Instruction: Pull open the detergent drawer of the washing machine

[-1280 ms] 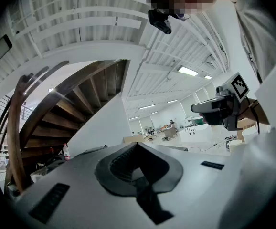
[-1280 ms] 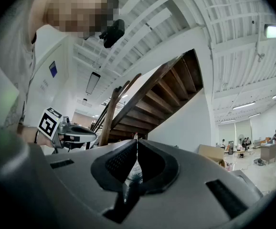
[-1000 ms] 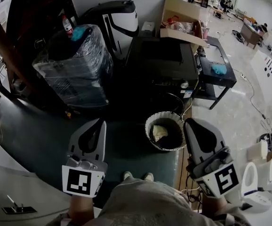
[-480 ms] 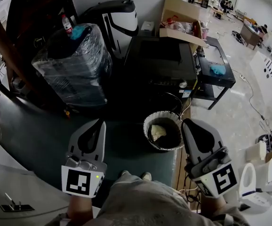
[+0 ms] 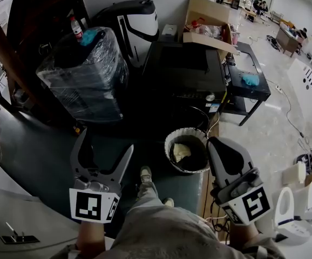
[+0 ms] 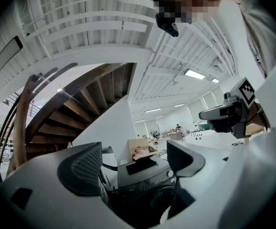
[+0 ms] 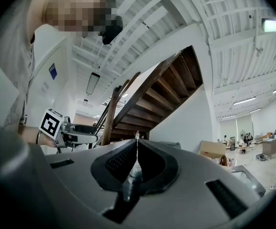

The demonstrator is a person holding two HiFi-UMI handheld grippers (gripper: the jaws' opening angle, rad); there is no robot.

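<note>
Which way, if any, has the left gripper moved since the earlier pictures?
Yes, in its jaws only. The left gripper stays in place, but its jaws have just been opening, empty; one tip now reaches toward the basket.

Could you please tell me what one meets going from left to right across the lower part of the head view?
First the left gripper, its jaws just opened wide with nothing between them → the person's forward shoe → basket → right gripper, jaws shut on nothing.
</note>
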